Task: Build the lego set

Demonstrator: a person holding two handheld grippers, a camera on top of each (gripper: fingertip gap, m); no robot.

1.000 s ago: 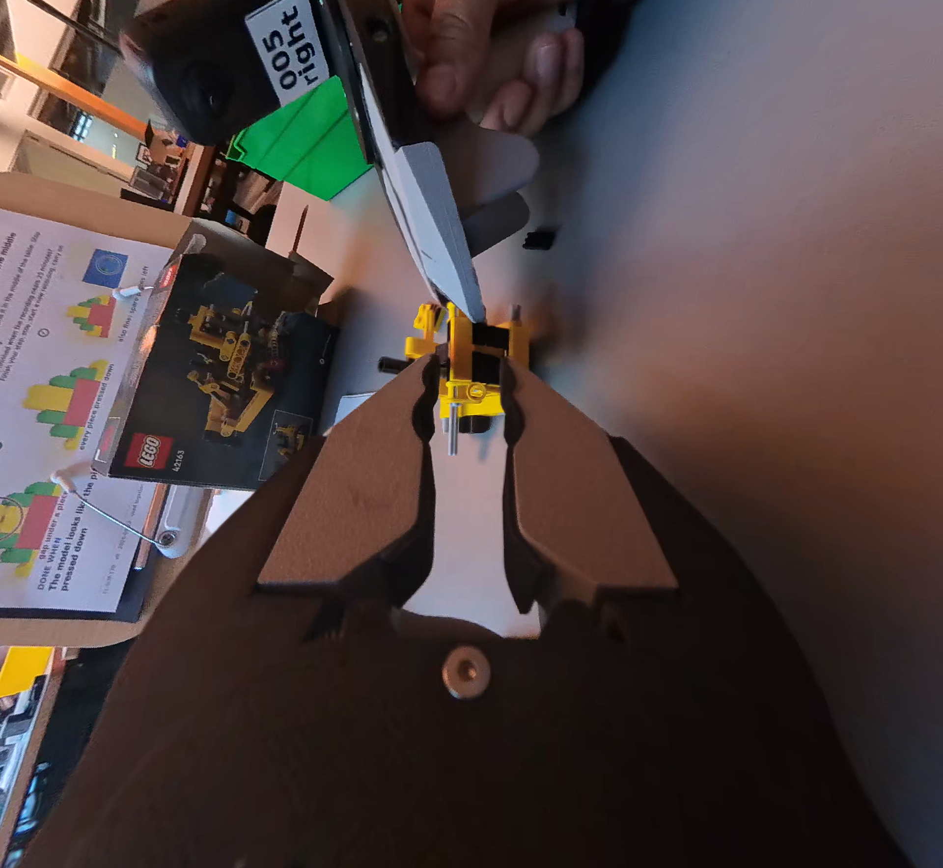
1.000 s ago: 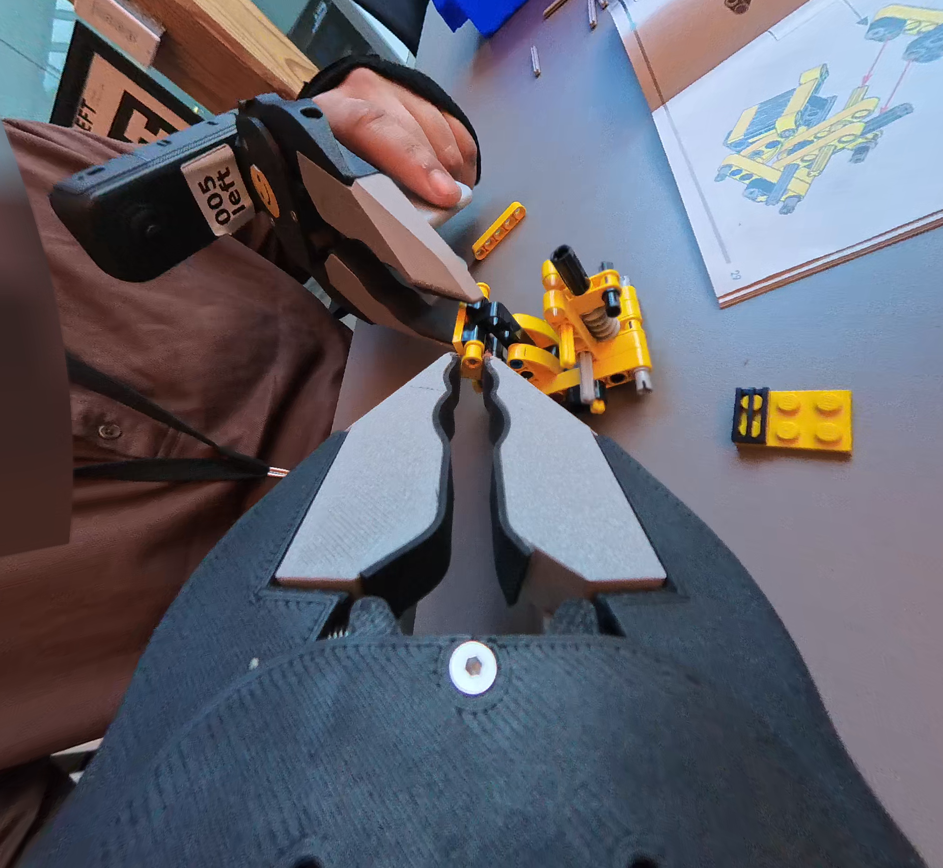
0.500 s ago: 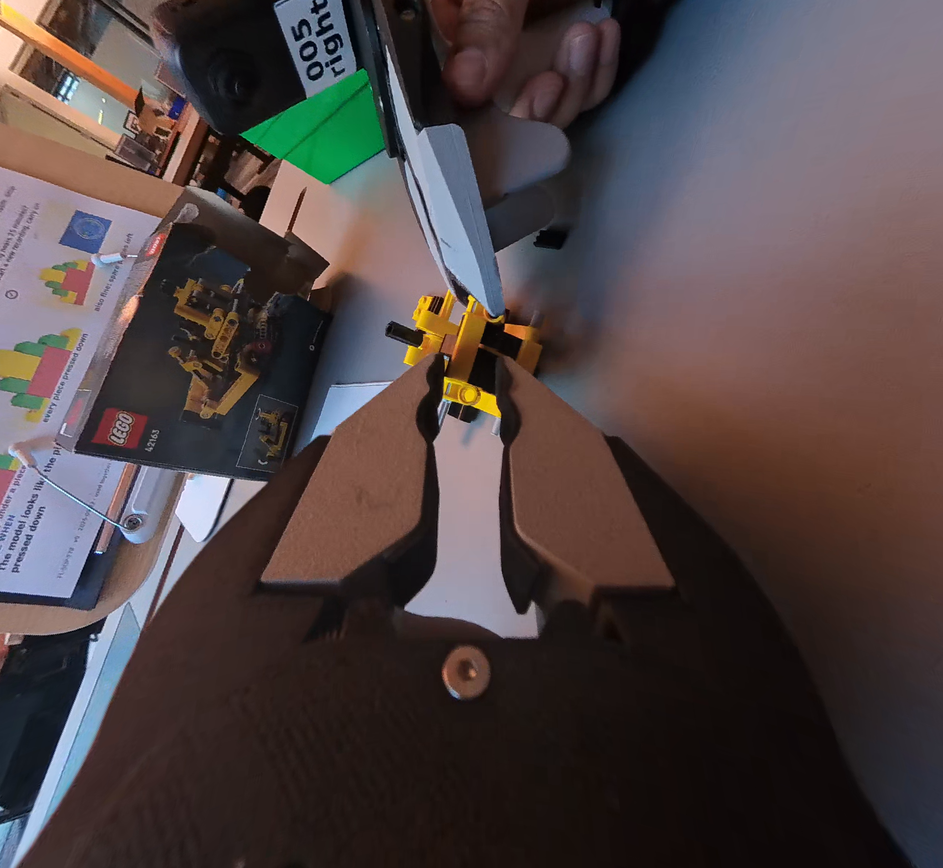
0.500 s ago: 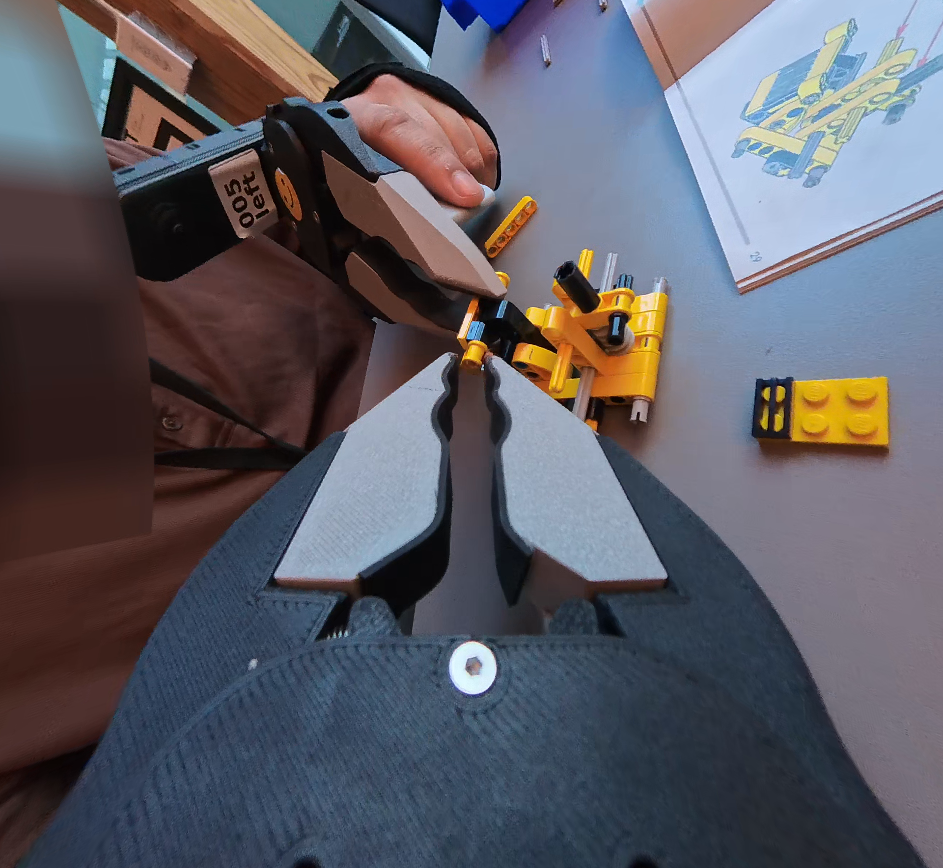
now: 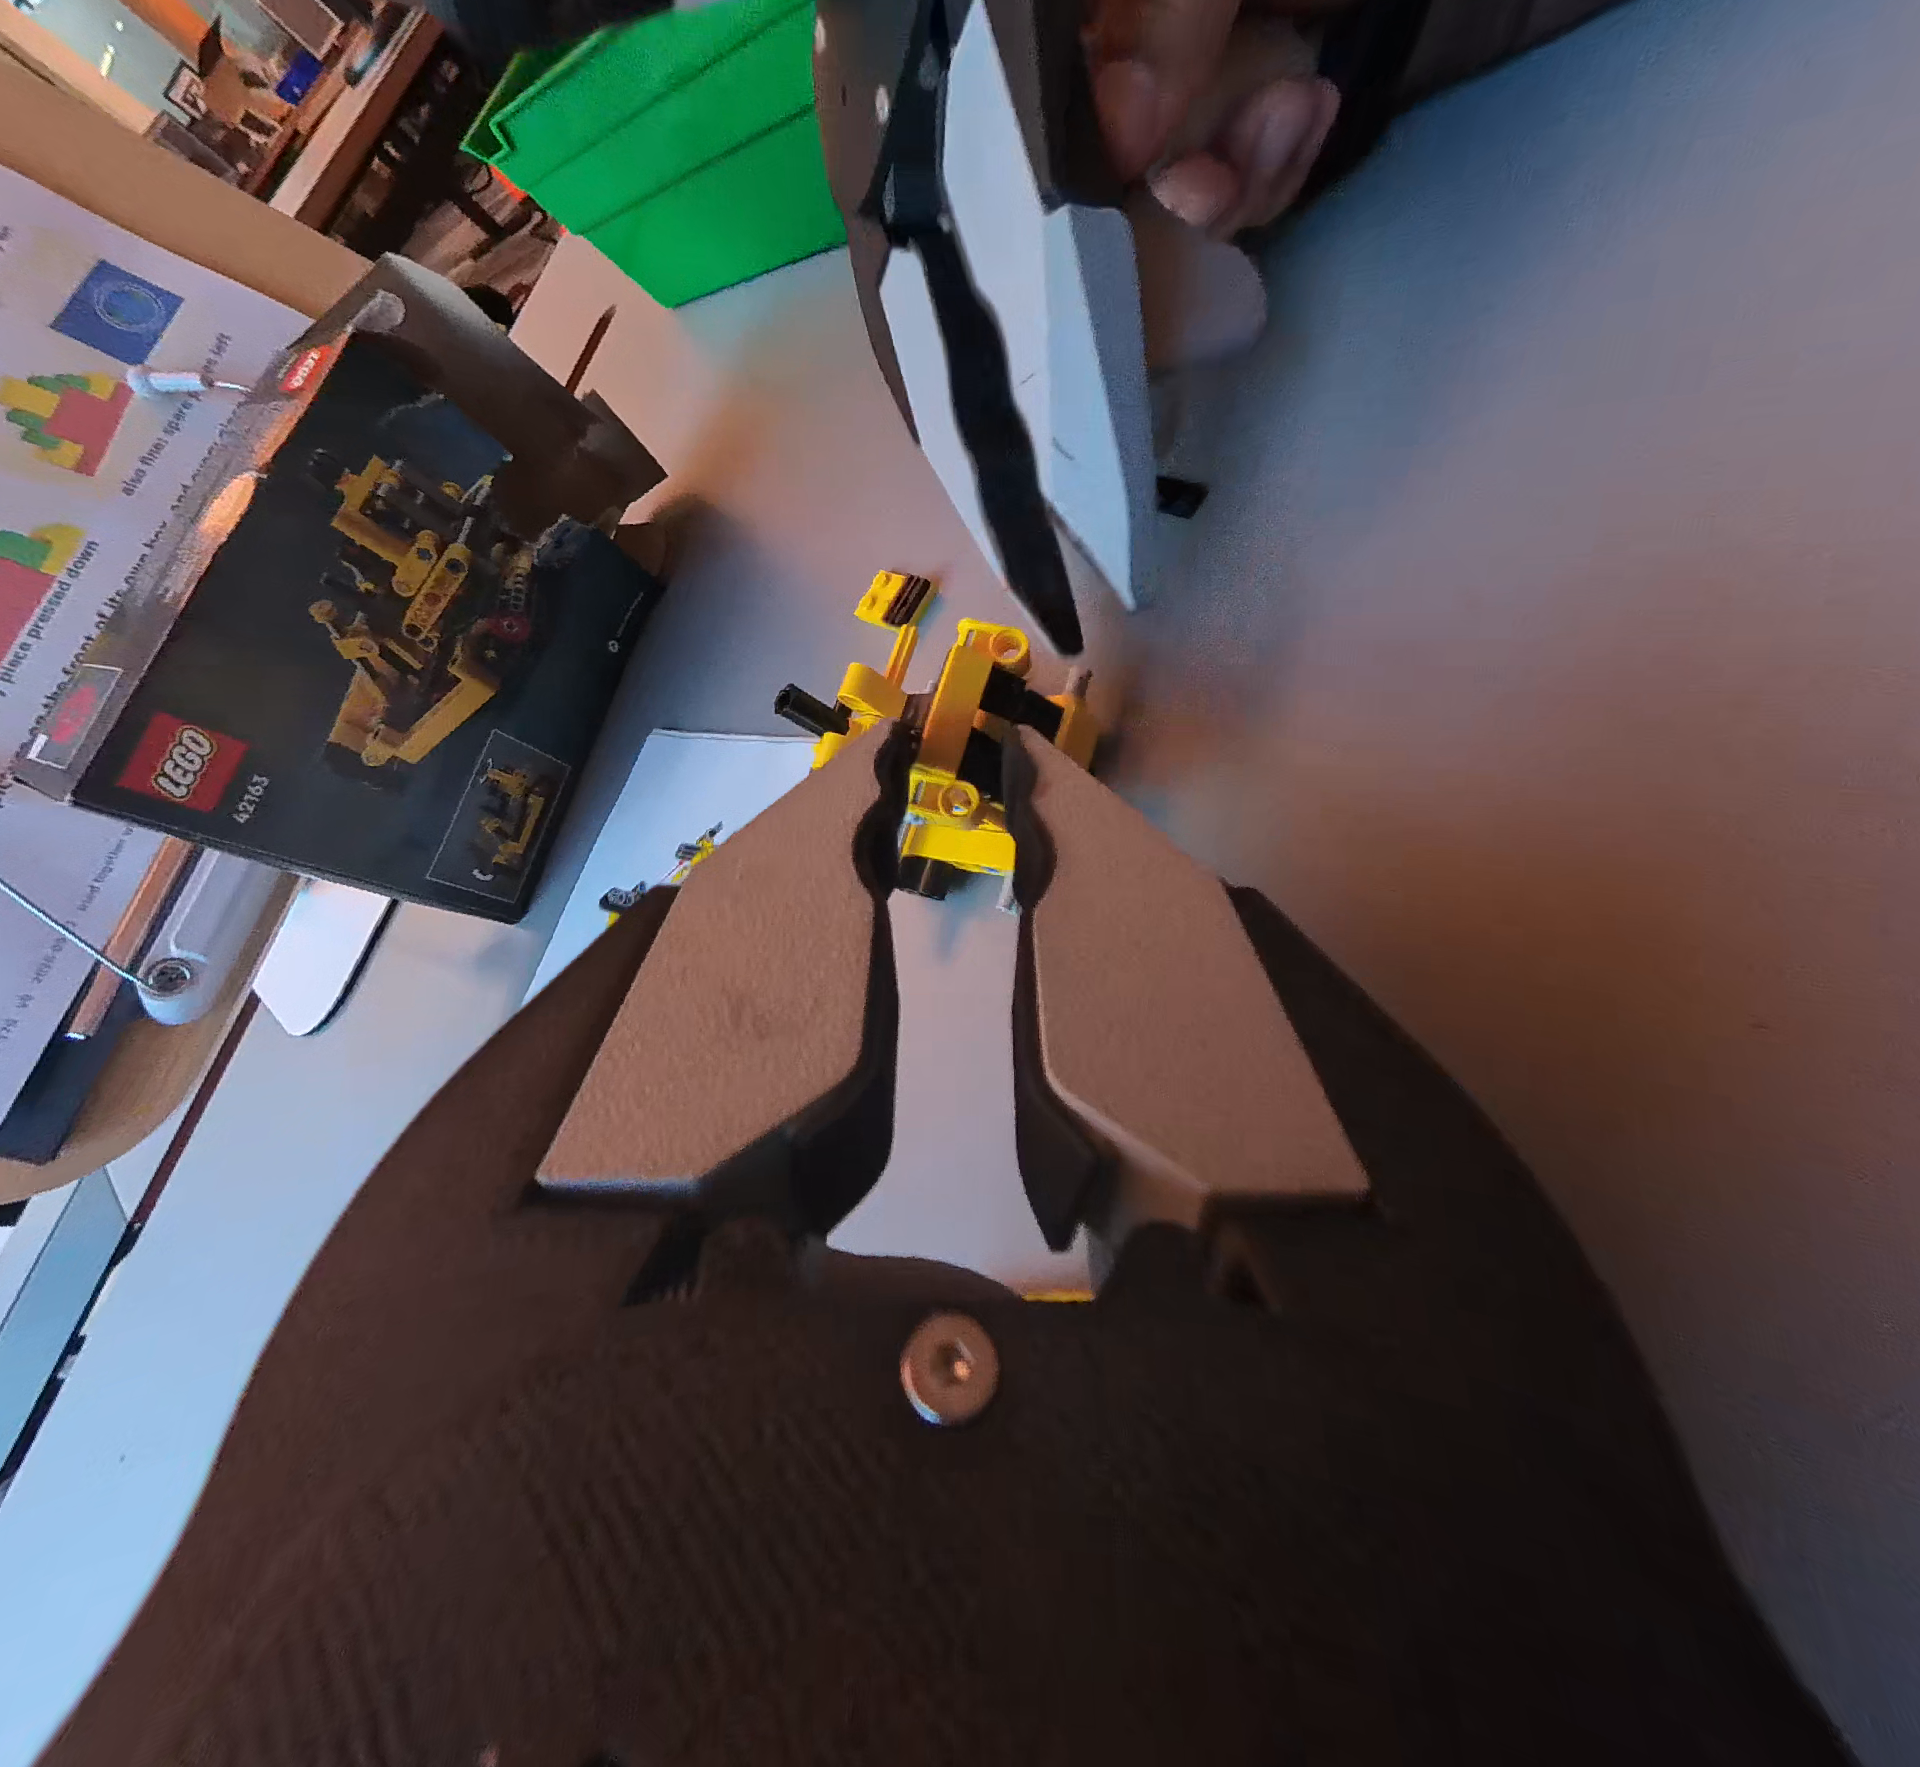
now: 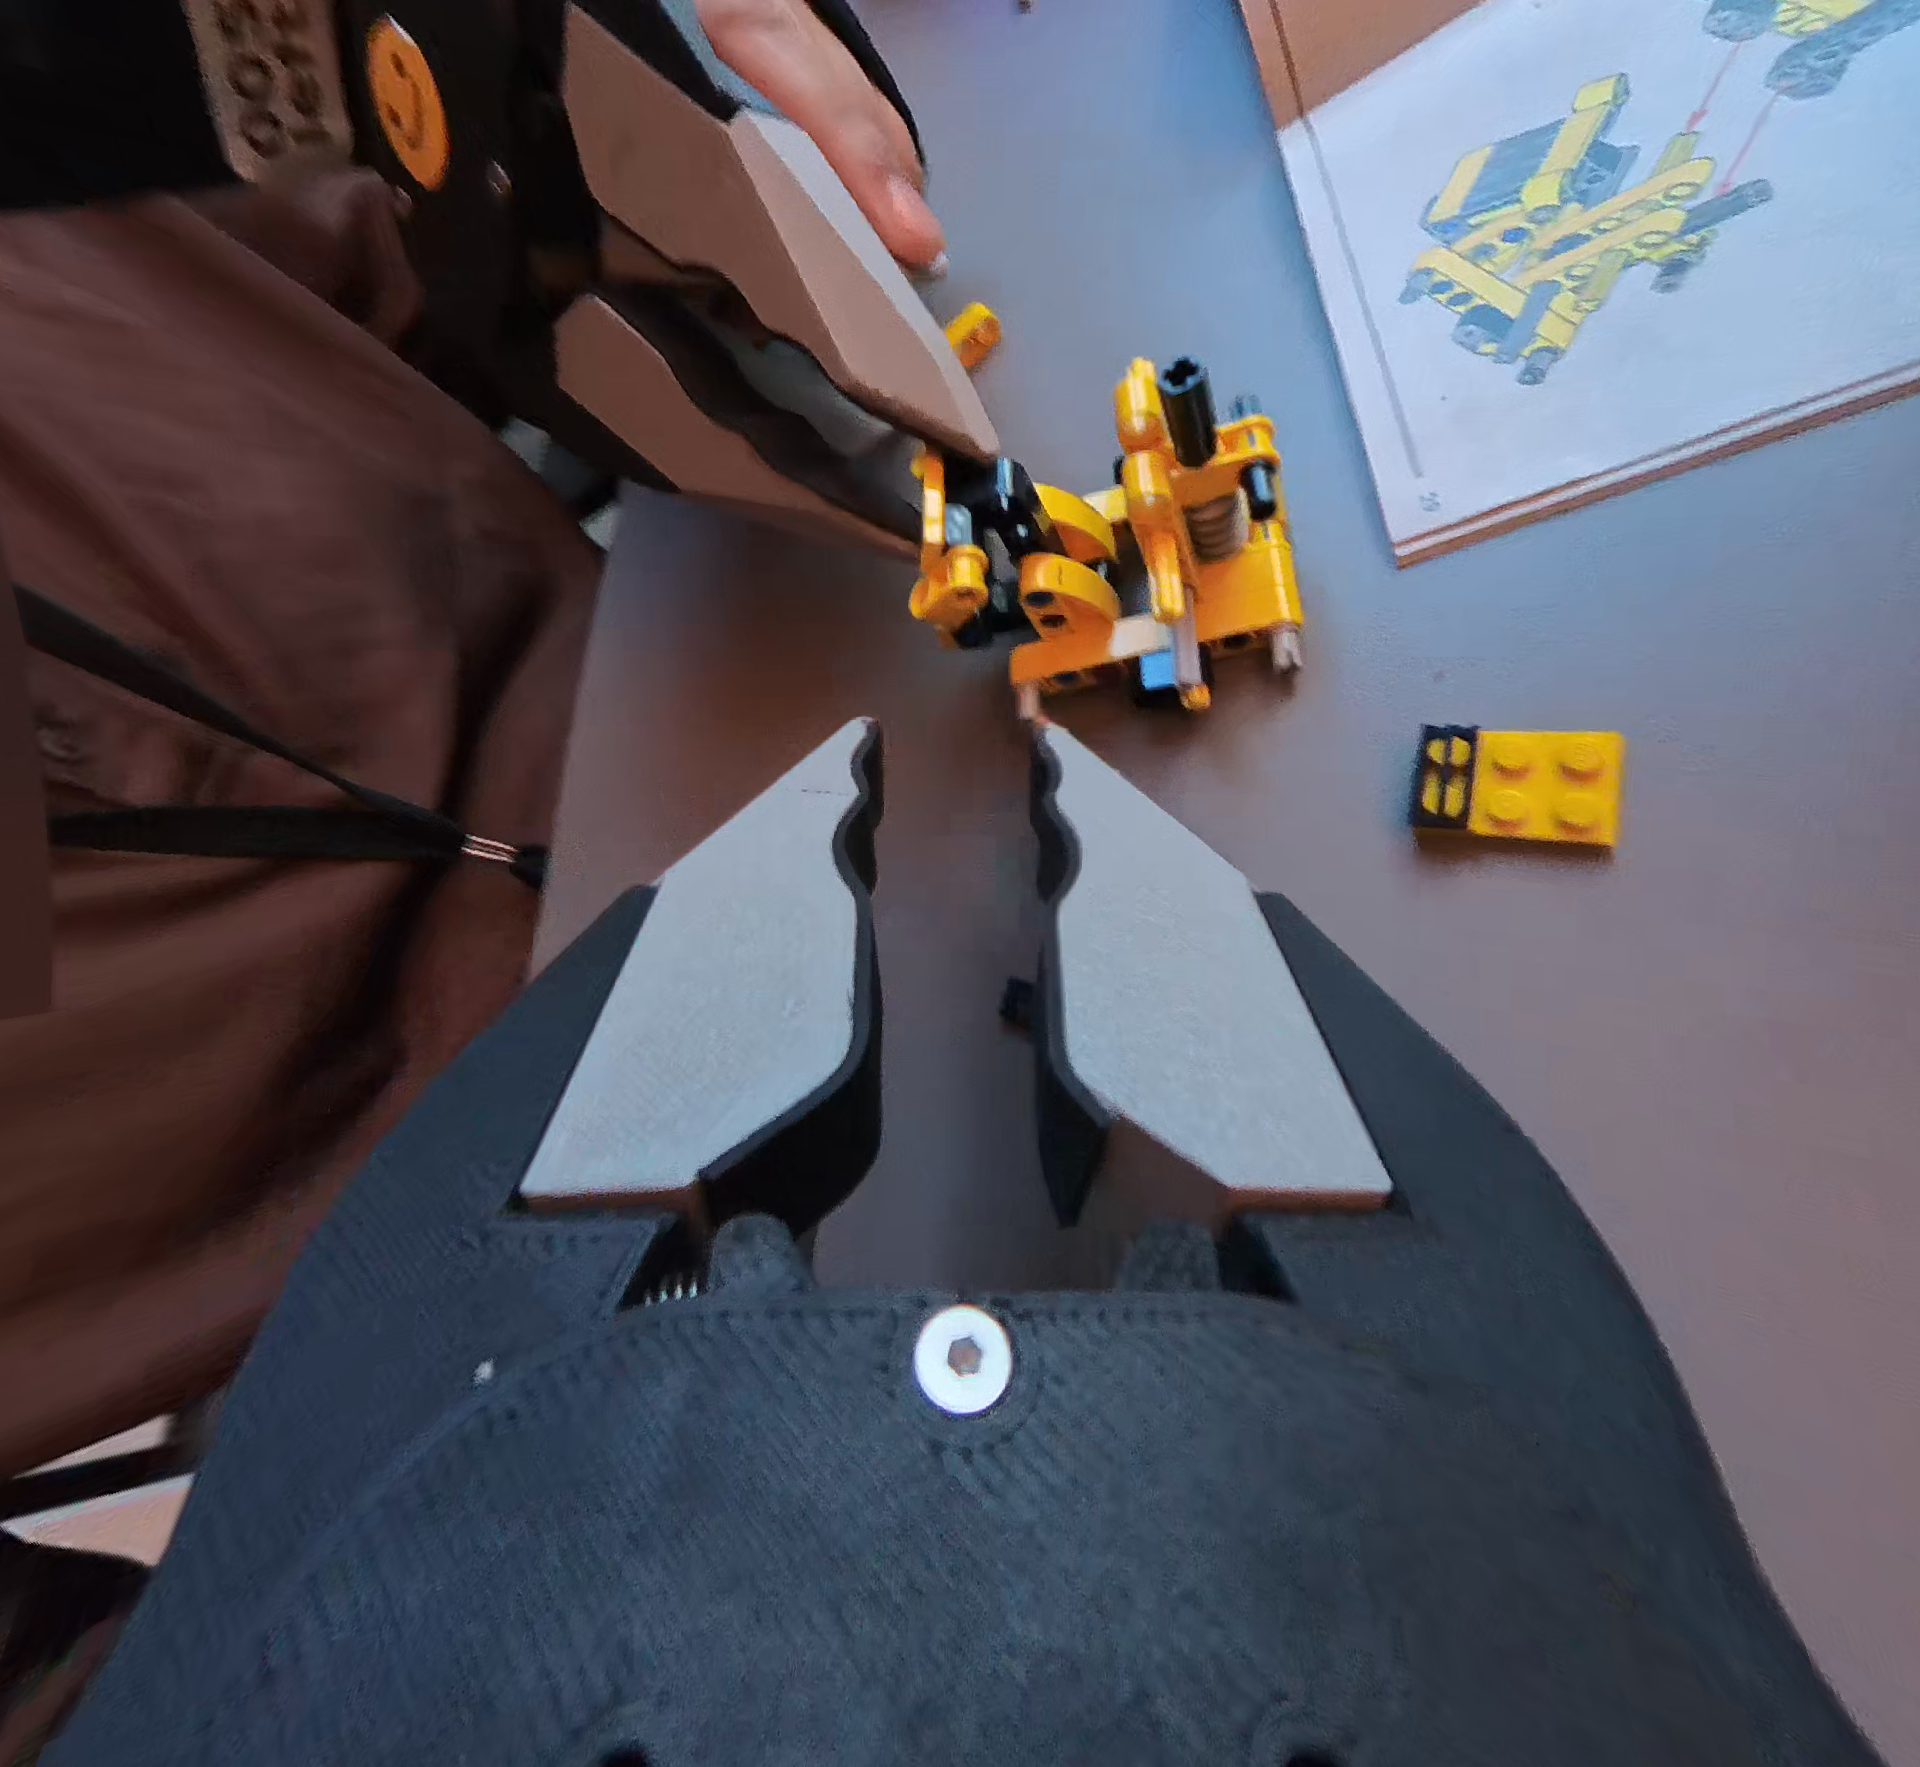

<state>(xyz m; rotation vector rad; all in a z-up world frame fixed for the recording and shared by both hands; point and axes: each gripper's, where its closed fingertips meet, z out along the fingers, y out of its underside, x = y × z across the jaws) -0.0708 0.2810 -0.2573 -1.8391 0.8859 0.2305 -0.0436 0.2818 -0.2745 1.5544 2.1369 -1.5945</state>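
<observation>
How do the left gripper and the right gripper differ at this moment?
The left gripper is shut on the yellow lego model, its jaws pinching one end; the right gripper is open, nothing between its jaws. The left gripper touches the model, while the right gripper's tips sit just short of it. Both have the same grey, wavy-edged fingers and point towards the model on the grey table.

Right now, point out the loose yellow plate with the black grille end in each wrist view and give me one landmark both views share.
Left wrist view: the yellow plate lies small, just above centre, on the table beyond the yellow model, near the right gripper.
Right wrist view: it lies at mid-right, apart from the model, below the instruction booklet.
Shared landmark: the yellow model, gripped at one end by the left gripper.
</observation>
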